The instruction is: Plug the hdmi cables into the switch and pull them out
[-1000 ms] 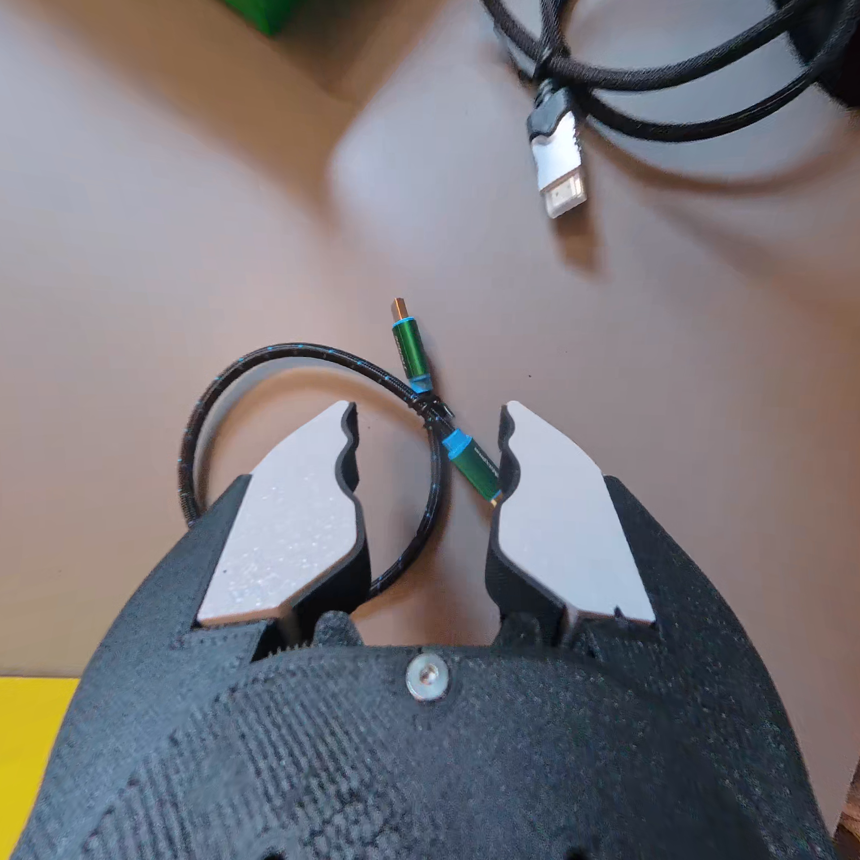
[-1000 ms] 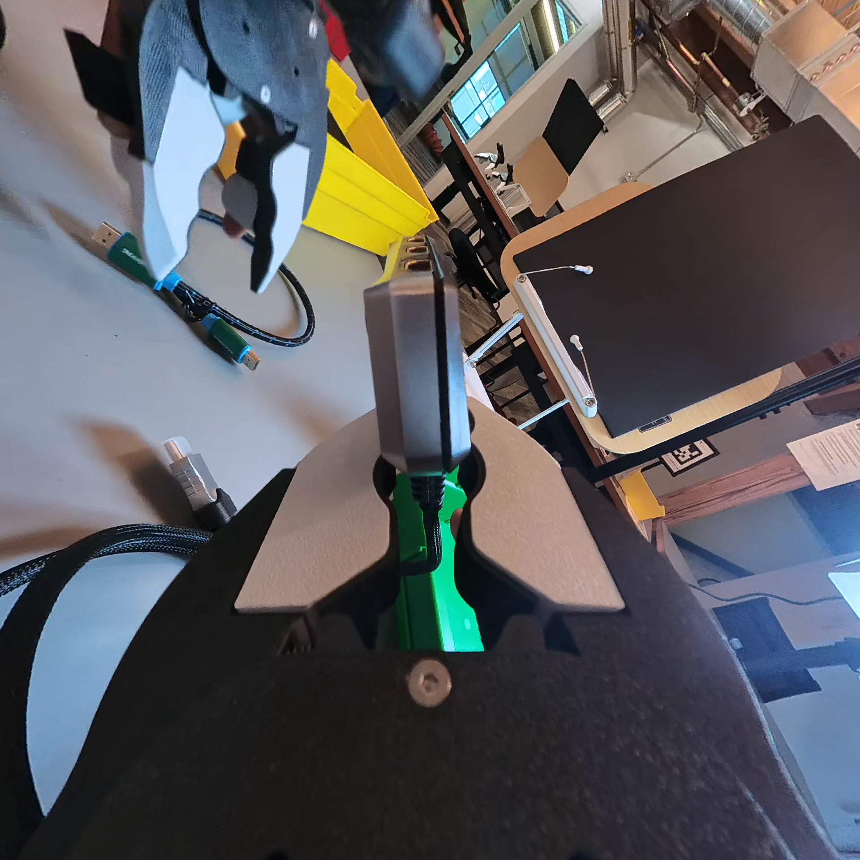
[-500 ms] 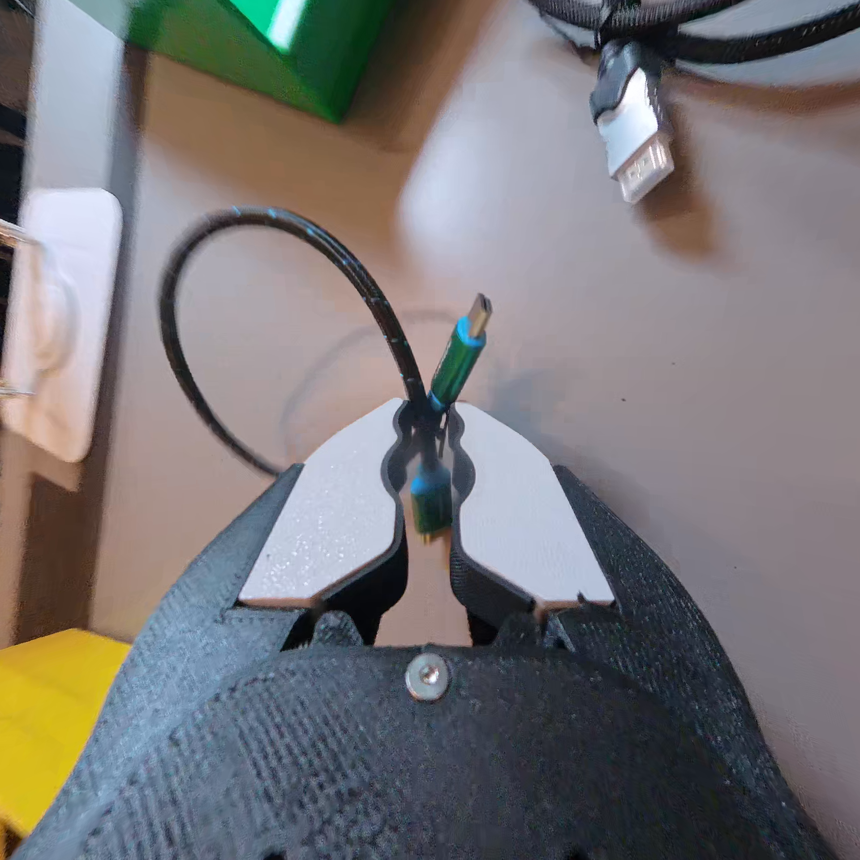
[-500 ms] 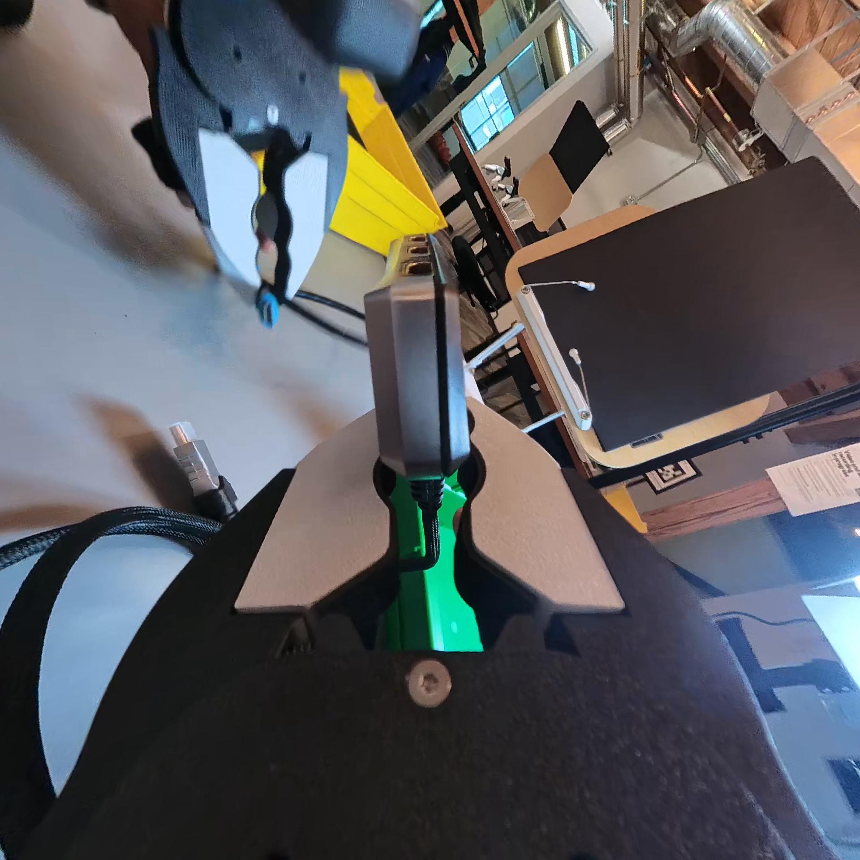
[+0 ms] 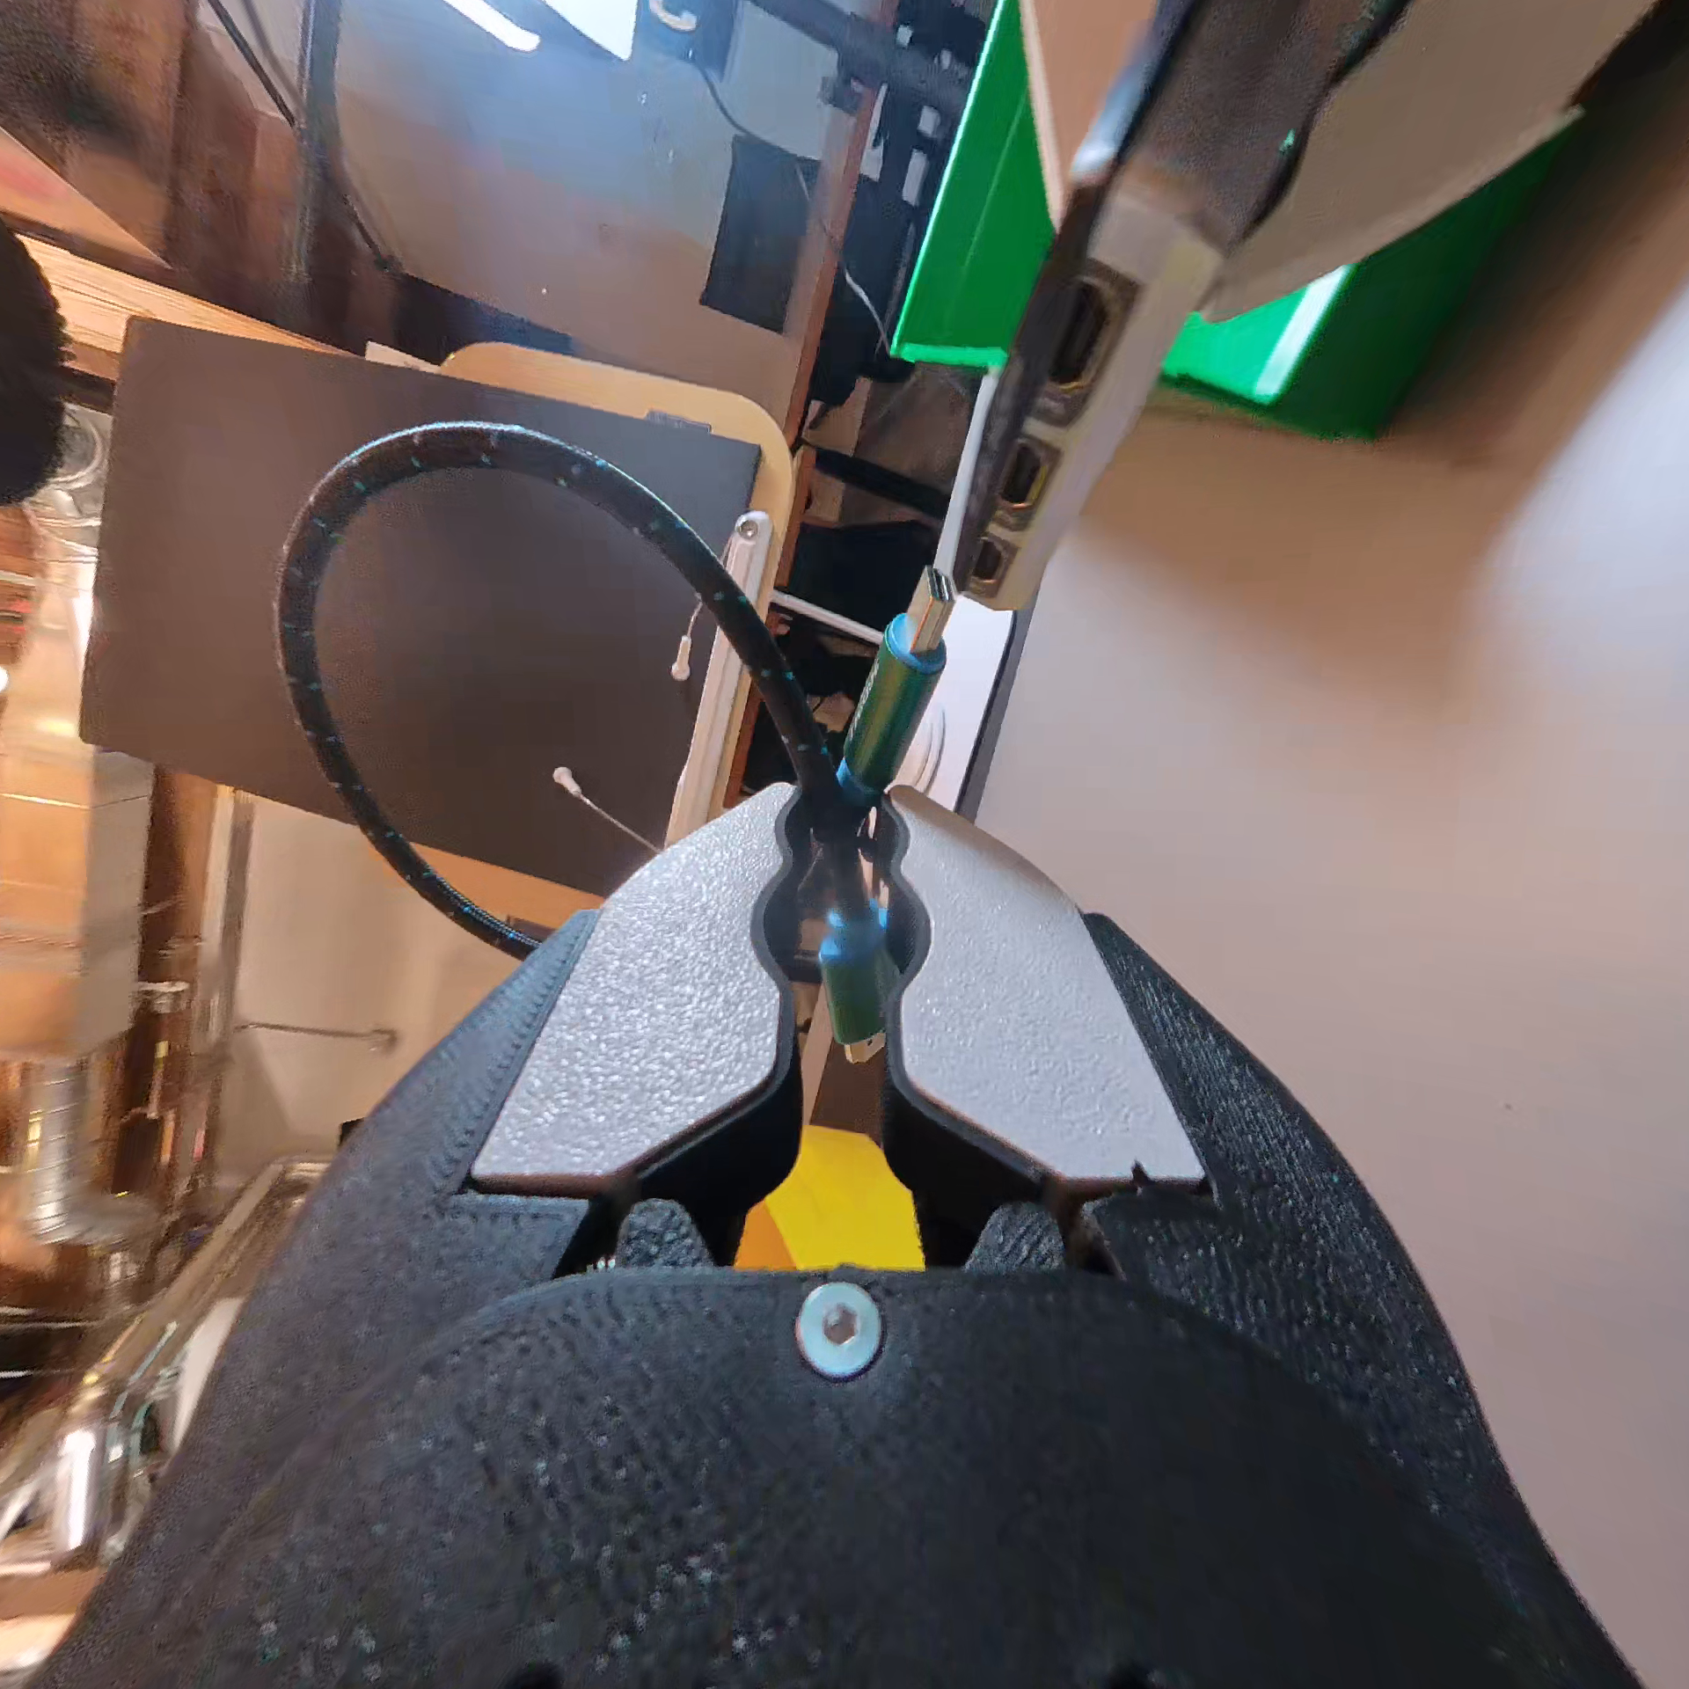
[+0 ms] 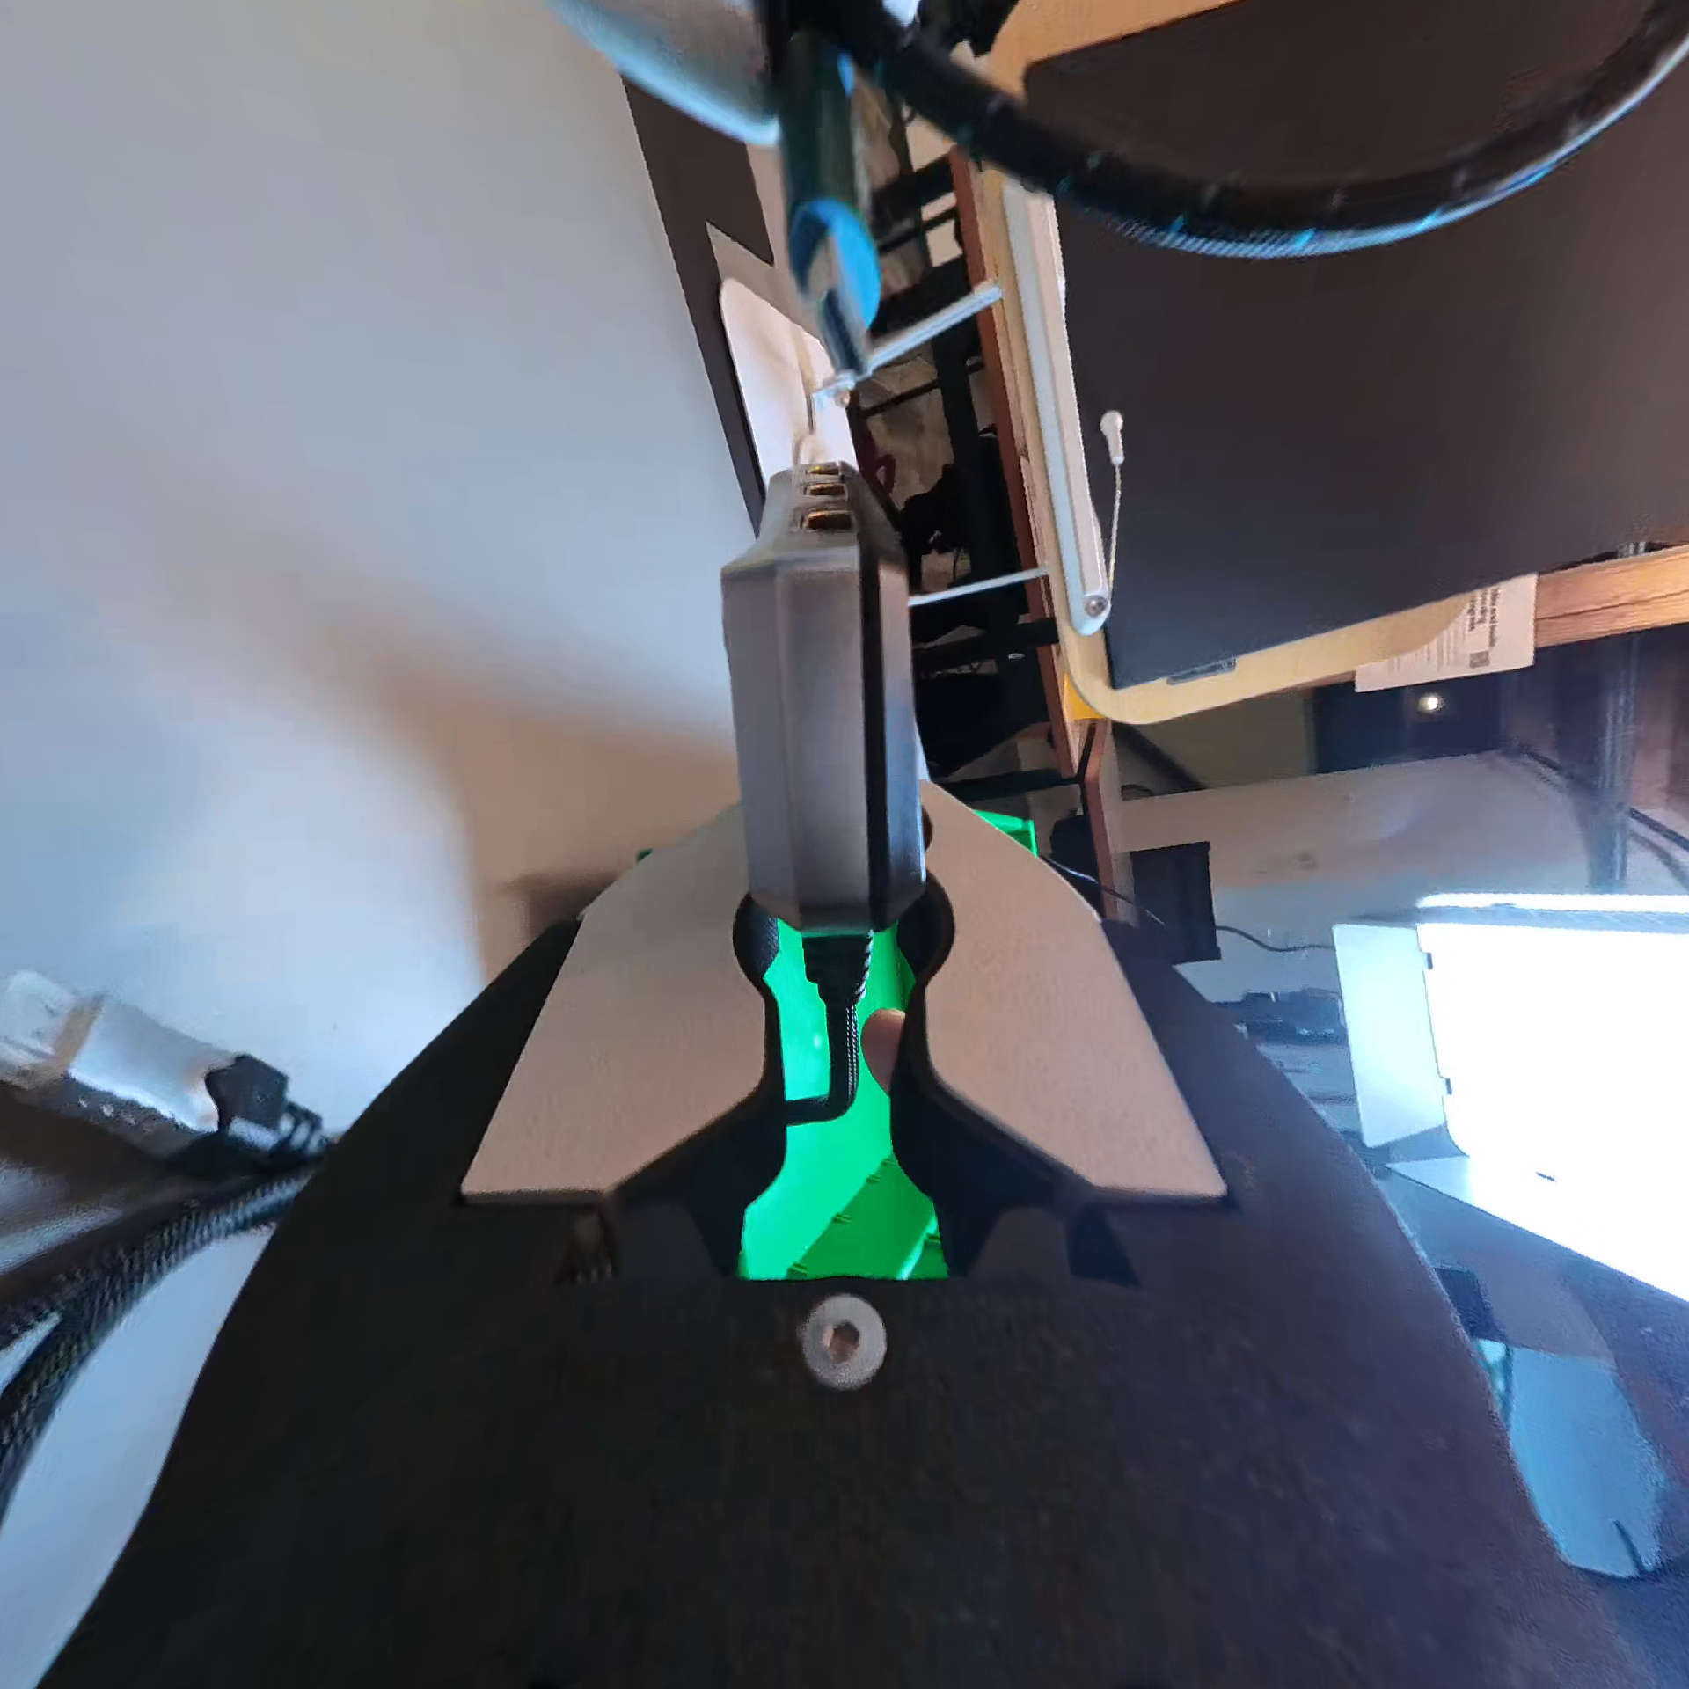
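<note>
Left wrist view: your short black braided HDMI cable with green metal plugs [image 5: 891,704] is pinched at its crossing in the jaws of your left gripper [image 5: 839,809], one plug pointing forward, its tip just short of the nearest port of the slim grey metal switch [image 5: 1051,439]. The other plug hangs back between the jaws. Your right gripper [image 6: 836,900] has its jaws clamped on the switch's lower end, holding it upright above the pale tabletop [image 6: 320,457], beside a green bin [image 5: 987,201].
</note>
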Demonstrator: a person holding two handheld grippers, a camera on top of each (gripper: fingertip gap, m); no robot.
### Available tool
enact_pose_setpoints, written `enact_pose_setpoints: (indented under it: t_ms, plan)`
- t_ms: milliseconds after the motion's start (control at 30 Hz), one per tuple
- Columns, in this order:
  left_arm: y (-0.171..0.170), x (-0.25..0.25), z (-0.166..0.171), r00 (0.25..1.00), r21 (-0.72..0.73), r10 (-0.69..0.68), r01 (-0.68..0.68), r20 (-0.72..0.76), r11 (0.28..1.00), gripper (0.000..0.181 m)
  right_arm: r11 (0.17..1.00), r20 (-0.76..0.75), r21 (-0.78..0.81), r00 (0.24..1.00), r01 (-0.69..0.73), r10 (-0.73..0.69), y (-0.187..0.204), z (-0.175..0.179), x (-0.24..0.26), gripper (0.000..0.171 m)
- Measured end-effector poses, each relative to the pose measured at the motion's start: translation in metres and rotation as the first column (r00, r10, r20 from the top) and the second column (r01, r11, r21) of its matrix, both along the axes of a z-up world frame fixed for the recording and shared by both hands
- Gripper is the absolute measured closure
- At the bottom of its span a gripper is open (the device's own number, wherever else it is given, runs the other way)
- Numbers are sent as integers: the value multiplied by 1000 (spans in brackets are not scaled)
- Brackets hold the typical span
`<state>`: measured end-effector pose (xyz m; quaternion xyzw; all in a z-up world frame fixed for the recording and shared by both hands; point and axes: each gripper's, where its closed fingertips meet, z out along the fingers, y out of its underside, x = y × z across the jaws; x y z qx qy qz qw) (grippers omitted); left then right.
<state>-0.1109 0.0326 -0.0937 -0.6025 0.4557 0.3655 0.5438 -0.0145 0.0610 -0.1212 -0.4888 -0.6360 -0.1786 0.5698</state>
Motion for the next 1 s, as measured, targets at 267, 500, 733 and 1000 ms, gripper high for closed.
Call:
enact_pose_setpoints:
  t_ms: [267, 500, 733, 1000]
  plan:
    - [-4, -16, -37, 997, -96, 69, -71, -19, 993, 167, 997, 7, -57, 999, -45, 46, -14, -15, -14, 149]
    - [-6, -7, -51, 998, -179, 57, -51, 27, 983, 167, 989, 6, -99, 994, -110, 111, -17, -27, -10, 148]
    - [-25, -19, -105, 972, -587, 148, -13, 183, 810, 167, 975, -135, -197, 988, -105, 79, -5, -12, 14, 148]
    - [-75, 17, -109, 874, -775, 110, 353, 473, 525, 148, 958, -220, -261, 974, -115, 57, 1, -6, 29, 148]
